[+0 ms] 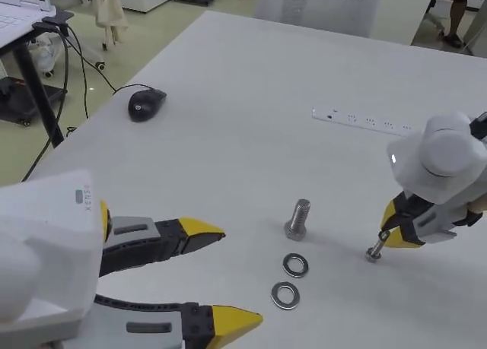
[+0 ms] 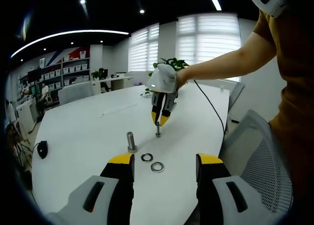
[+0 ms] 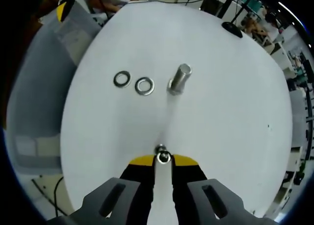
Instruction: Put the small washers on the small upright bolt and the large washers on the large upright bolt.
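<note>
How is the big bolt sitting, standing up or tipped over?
Standing up. The big bolt rests on its wide head on the table, threaded end pointing up.

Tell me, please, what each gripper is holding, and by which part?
The right gripper appears to pinch the small upright steel bolt by its top end. The open left gripper holds nothing.

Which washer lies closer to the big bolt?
The far washer, the higher one in the head view, lying just in front of the big bolt. The near washer lies beyond it, toward you.
</note>
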Available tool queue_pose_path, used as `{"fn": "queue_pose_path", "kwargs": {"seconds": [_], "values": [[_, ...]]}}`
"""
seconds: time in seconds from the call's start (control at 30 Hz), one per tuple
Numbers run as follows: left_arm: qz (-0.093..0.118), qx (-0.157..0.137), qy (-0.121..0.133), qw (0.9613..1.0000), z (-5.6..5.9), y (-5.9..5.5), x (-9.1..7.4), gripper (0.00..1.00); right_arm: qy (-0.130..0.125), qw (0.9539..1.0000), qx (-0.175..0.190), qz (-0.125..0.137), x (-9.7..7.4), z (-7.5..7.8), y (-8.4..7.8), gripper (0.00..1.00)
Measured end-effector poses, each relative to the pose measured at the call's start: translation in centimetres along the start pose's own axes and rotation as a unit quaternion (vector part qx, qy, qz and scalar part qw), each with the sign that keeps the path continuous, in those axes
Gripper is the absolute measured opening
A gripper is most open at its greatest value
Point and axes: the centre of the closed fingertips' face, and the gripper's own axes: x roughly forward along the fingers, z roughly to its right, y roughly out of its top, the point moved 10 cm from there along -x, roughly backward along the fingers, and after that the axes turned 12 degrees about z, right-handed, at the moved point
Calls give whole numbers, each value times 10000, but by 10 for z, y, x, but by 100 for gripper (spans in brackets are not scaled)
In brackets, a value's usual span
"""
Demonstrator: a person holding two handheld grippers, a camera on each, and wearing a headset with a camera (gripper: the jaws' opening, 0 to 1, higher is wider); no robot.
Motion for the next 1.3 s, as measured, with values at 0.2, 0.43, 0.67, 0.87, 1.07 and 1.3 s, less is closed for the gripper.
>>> {"fn": "queue_pose_path", "kwargs": {"seconds": [0.2, 0.43, 0.67, 0.87, 1.07, 1.3], "values": [[-12, -36, 13, 10000, -1, -1, 0, 49, 69, 10000, 37, -11, 8, -1, -3, 13], [-31, -57, 35, 10000, -2, -3, 1, 49, 122, 9999, 77, 3, 14, 0, -7, 13], [-47, -92, 36, 9999, -2, -4, 3, 49, 173, 9998, 61, -3, 19, 1, -9, 13], [-65, -124, 54, 9999, -3, -5, 3, 49, 197, 9998, 86, -10, 24, 2, -13, 13], [-81, -141, 76, 9998, -3, -6, 3, 49, 190, 9998, 97, 31, 26, 3, -15, 13], [-70, -152, 74, 9998, -2, -5, 3, 49, 161, 9998, 113, 81, 24, 1, -16, 14]]}}
